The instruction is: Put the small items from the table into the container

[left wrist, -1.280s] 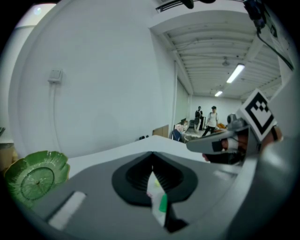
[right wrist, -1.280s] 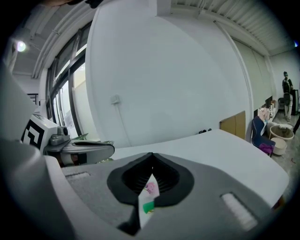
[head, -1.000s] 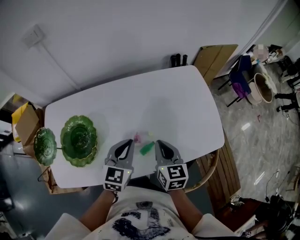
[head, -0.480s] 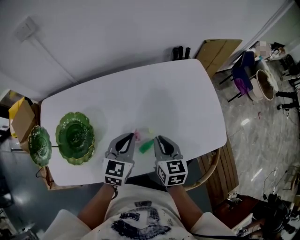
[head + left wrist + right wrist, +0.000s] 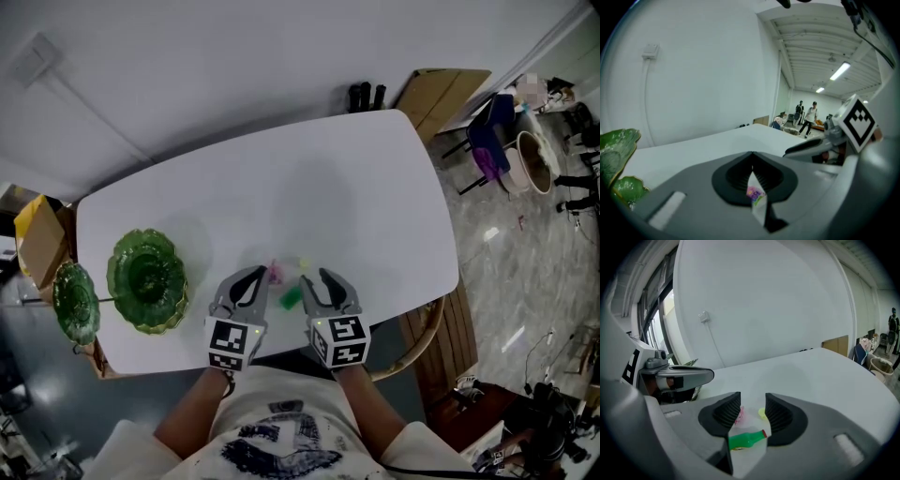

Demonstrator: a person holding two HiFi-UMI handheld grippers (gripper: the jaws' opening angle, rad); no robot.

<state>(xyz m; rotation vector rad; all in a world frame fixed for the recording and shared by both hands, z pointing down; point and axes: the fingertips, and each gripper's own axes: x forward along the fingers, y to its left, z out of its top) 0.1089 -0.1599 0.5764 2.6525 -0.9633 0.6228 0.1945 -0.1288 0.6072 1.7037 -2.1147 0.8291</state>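
As our right gripper (image 5: 753, 409) opens astride the small green plastic bottle (image 5: 746, 439), left gripper (image 5: 752, 168) clenched empty, we risk skidding it.

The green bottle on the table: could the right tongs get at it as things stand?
Probably yes. The right tongs are opening, nothing between the jaws yet; the green bottle lies on the table just ahead, in line with the gap, nothing in the way.

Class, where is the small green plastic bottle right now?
Head view, lower centre: the green bottle lies on the white table, beside a small pink item.
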